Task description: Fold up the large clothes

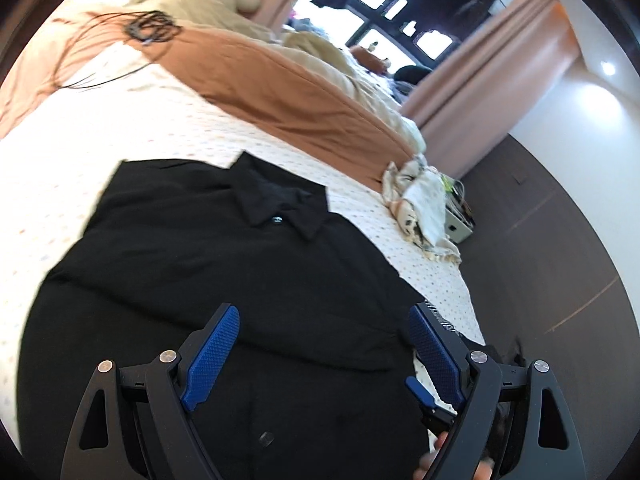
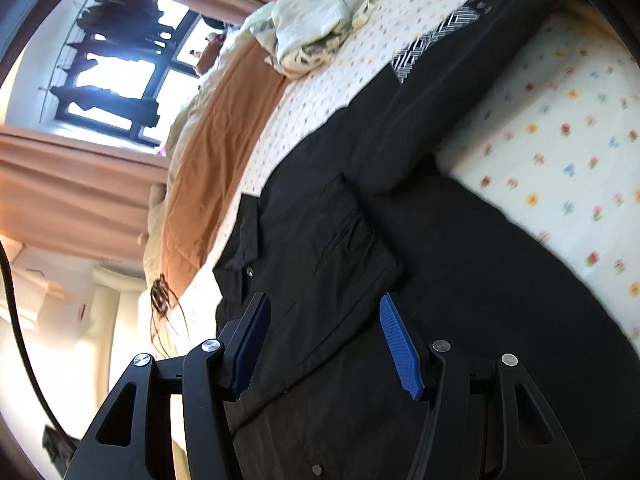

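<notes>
**Black shirt on bed, both sets of fingers above it**

- Left gripper (image 1: 324,320): fingers spread wide, nothing between the pads; hovers over the shirt's lower front.
- Right gripper (image 2: 324,312): fingers parted about halfway, empty, poised over the chest pocket (image 2: 340,236).
- Black shirt (image 1: 224,264): lies flat, front up, on the flowered bed sheet (image 1: 132,128); long axis runs away from the left fingers toward the collar (image 1: 280,206) (both grippers sit near the hem end, neither clearly nearer).
- Hidden: hem cut off beneath both grippers; one sleeve runs off toward a striped patch (image 2: 436,36); folds hard to read, black on black, edges blurred.
</notes>
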The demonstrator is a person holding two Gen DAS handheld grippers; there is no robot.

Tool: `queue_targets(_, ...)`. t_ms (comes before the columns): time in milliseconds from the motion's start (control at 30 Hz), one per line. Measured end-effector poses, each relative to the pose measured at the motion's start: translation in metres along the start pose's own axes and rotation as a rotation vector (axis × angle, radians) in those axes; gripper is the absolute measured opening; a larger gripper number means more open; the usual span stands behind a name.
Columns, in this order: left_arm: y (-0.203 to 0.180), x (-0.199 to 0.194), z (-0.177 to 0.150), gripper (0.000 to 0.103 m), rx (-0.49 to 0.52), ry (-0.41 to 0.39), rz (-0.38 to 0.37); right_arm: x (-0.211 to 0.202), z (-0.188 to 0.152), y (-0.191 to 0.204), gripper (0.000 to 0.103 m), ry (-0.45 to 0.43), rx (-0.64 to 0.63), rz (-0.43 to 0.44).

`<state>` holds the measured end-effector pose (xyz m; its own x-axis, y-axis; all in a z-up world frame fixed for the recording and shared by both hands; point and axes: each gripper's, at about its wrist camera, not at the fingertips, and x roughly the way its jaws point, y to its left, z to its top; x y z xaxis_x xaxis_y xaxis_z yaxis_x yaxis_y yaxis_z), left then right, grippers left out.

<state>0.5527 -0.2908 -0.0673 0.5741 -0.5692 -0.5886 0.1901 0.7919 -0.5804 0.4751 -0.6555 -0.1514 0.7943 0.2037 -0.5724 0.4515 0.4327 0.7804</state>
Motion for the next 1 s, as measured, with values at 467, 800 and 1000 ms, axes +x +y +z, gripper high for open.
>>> queue_targets(467, 0.084, -0.014, -0.016, 0.085, -0.101, -0.121, 0.196, 0.068, -0.007, 0.004, 0.022, 0.041, -0.124, -0.119)
queue_targets(800, 0.133, -0.011, -0.019, 0.084, -0.261, -0.116, 0.230, 0.088, 0.011, 0.014, 0.014, 0.007, -0.199, -0.130)
queue_targets(1000, 0.139, -0.018, -0.017, 0.084, -0.272, -0.134, 0.270, 0.092, 0.026, 0.025, 0.019, 0.017, -0.199, -0.136)
